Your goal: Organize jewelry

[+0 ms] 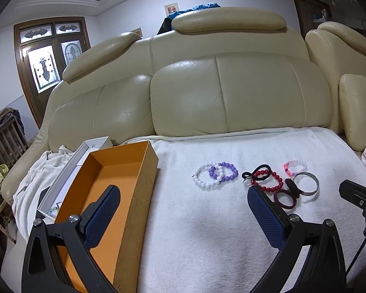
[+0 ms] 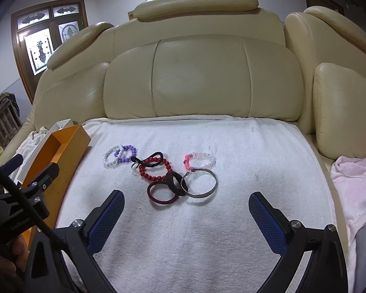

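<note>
Several bracelets lie on a white towel on the sofa seat: a white bead bracelet overlapping a purple bead one, a red bead bracelet with a black hair tie, a pink-white bead bracelet, a silver bangle and a dark maroon ring bangle. An open orange box stands empty at the towel's left edge. My left gripper is open, its left finger over the box. My right gripper is open just short of the bangles.
A white box lid lies left of the orange box. The cream leather sofa back rises behind the towel. A pink cloth lies at the right. A wooden crate stands at the far left.
</note>
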Tool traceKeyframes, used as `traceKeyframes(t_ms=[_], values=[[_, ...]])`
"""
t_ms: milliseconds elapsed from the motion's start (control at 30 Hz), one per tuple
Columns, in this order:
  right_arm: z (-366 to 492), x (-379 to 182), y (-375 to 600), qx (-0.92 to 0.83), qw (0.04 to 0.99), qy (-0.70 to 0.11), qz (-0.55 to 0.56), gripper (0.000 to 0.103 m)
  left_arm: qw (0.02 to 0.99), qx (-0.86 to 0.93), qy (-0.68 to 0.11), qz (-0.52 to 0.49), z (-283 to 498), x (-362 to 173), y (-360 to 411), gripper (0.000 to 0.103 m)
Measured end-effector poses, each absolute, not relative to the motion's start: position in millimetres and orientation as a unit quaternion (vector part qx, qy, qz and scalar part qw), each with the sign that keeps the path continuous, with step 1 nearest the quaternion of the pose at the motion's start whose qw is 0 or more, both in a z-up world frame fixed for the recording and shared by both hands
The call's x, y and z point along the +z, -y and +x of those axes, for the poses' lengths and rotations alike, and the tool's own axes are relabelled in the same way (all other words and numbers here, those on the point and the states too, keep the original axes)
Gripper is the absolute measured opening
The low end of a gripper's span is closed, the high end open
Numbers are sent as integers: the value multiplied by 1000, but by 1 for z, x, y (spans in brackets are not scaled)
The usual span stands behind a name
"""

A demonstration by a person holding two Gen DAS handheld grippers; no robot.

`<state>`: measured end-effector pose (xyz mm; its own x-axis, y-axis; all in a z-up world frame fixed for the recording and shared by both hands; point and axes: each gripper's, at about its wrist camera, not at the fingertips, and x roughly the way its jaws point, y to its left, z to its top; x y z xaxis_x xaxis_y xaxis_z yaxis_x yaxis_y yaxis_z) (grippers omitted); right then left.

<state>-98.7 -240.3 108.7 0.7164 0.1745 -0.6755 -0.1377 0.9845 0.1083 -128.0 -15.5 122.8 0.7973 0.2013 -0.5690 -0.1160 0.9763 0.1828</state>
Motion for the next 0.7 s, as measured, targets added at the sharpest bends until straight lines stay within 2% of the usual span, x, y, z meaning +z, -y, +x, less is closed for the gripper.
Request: traceKeyframes(t_ms=[700], values=[[-93, 101, 234, 93, 921, -377, 30, 103, 942, 90, -316, 65, -123, 119, 8, 103]])
